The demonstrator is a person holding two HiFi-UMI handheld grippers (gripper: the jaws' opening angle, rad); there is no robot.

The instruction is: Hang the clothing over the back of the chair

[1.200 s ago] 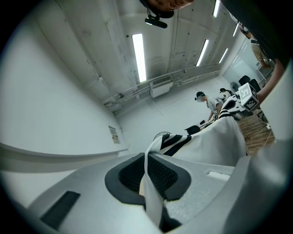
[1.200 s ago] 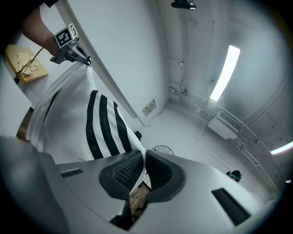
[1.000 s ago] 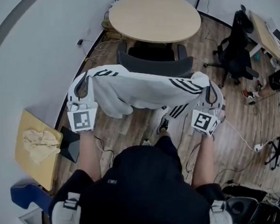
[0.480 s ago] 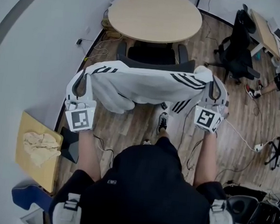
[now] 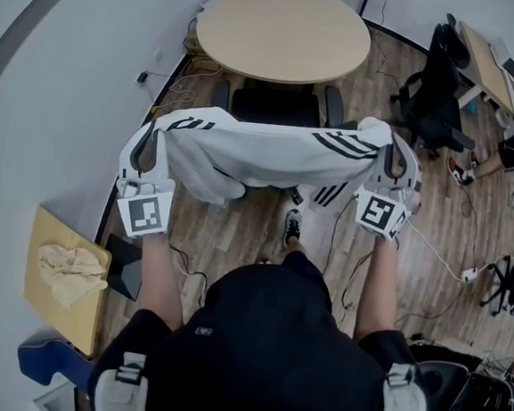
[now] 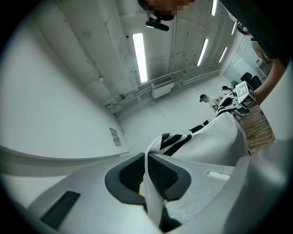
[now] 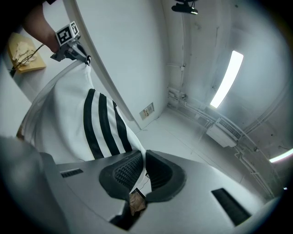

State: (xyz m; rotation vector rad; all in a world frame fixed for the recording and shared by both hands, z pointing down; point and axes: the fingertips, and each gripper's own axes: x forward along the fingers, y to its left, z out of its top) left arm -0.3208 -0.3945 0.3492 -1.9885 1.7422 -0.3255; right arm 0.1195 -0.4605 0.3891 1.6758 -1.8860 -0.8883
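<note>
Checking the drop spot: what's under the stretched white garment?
The dark chair: seat and armrests show past the white garment; its backrest is covered by the cloth.

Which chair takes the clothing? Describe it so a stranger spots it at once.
Find the round wooden table at the top of the head view. The dark chair is pushed in at its near edge, just beyond the stretched white clothing. Unlike the black office chair standing by the desk to the right, it faces the round table.
</note>
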